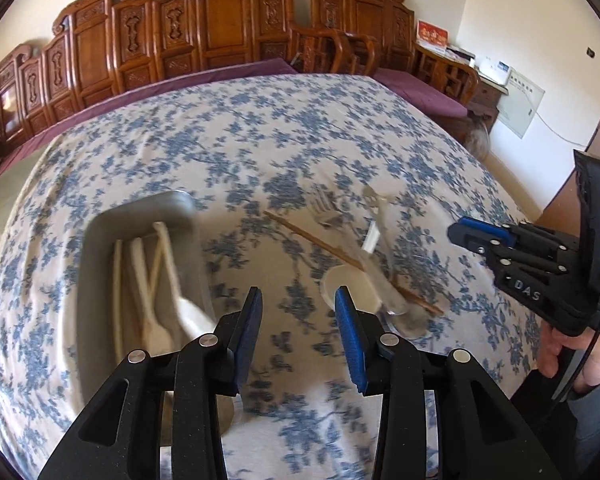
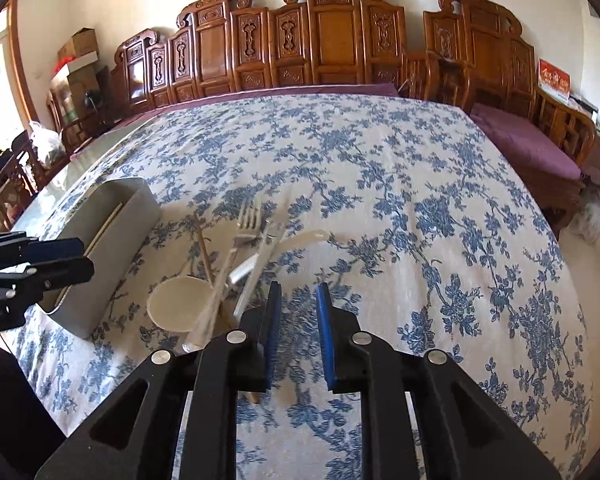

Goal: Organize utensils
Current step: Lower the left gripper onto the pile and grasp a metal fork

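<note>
left gripper [image 1: 298,300]: nearest the left wrist camera, blue pads parted, nothing between them, only tablecloth under the gap; its black fingers [image 2: 36,270] also show at the left edge of the right wrist view, just in front of the tray

right gripper [image 2: 298,294]: nearest the right wrist camera, pads apart by a narrow gap, nothing in it; seen side-on [image 1: 484,236] at the right edge of the left wrist view, held in a hand [image 1: 568,360]

tray [image 1: 140,216]: grey, rectangular, on the tablecloth, left of the left gripper's fingers; near corner hidden behind them

tray contents: white plastic spoons [image 1: 188,312] and pale chopsticks [image 1: 118,292] lying lengthwise inside

loose pile: right of the tray, apart from it, on the cloth

white round-bowled spoon [image 1: 350,284]: nearest piece of the pile, just beyond the left gripper's right pad

clear plastic utensil [image 1: 384,284]: lies across that spoon's right edge, blurred

wooden chopstick [image 1: 320,240]: runs diagonally through the pile, under the clear piece

metal fork [image 1: 326,210]: far side of the pile, tines pointing away from the tray's near end

white plastic spoon [image 2: 304,238]: right end of the pile, farthest from the tray

tablecloth [image 2: 440,200]: white with blue flowers, covers the whole table

carved wooden bench [image 2: 332,36]: beyond the table's far edge, against the wall, purple cushion [image 2: 528,148] on its right seat
</note>
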Action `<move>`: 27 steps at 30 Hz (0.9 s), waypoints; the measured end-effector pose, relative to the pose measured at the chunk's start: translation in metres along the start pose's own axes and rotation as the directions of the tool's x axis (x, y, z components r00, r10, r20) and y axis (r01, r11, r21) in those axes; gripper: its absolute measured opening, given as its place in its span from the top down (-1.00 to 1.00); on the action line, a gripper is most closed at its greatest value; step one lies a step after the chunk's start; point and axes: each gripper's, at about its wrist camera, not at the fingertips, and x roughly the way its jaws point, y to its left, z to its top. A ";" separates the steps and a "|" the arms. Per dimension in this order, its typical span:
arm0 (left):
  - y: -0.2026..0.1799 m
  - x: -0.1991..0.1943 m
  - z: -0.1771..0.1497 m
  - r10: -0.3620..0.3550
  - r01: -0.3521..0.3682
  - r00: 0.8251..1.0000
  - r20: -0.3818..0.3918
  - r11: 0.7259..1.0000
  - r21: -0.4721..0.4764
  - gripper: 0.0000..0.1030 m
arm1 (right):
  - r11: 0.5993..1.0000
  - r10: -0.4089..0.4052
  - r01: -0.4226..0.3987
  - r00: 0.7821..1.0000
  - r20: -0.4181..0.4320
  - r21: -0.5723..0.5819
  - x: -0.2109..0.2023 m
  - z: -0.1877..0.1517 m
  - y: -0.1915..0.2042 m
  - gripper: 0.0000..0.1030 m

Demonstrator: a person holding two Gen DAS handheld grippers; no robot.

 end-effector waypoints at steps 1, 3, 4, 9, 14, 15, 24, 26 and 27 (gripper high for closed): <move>-0.005 0.004 0.002 -0.003 0.003 1.000 -0.005 1.000 0.006 0.31 | 1.000 0.006 -0.006 1.000 0.002 0.003 0.001 0.000 -0.003 0.62; -0.014 0.011 0.006 -0.010 0.010 1.000 -0.015 1.000 0.013 0.31 | 1.000 0.015 -0.015 1.000 0.006 0.013 0.002 0.001 -0.009 0.62; -0.018 0.017 0.009 -0.016 0.017 1.000 -0.023 1.000 0.012 0.31 | 1.000 0.015 -0.015 1.000 0.006 0.017 0.003 0.001 -0.011 0.62; -0.034 0.043 0.025 -0.027 0.027 0.998 -0.051 1.000 0.007 0.31 | 0.998 0.029 -0.030 1.000 0.005 0.059 0.010 0.003 -0.023 0.62; -0.039 0.076 0.041 -0.018 0.018 0.996 -0.084 1.000 0.002 0.40 | 0.997 0.037 -0.038 0.999 0.007 0.072 0.014 0.005 -0.027 0.62; -0.039 0.079 0.042 -0.019 0.019 0.996 -0.087 1.000 -0.001 0.47 | 0.996 0.039 -0.040 0.999 0.007 0.076 0.015 0.006 -0.028 0.62; -0.040 0.118 0.056 0.029 -0.032 0.989 -0.147 0.999 -0.014 0.56 | 0.994 0.059 -0.061 0.998 0.022 0.092 0.015 0.008 -0.030 0.62; -0.039 0.125 0.057 0.039 -0.042 0.984 -0.175 0.999 -0.014 0.56 | 0.994 0.061 -0.063 0.998 0.024 0.094 0.015 0.008 -0.031 0.62; -0.040 0.128 0.057 0.038 -0.041 0.981 -0.190 0.999 -0.010 0.56 | 0.993 0.060 -0.062 0.998 0.024 0.096 0.015 0.008 -0.031 0.62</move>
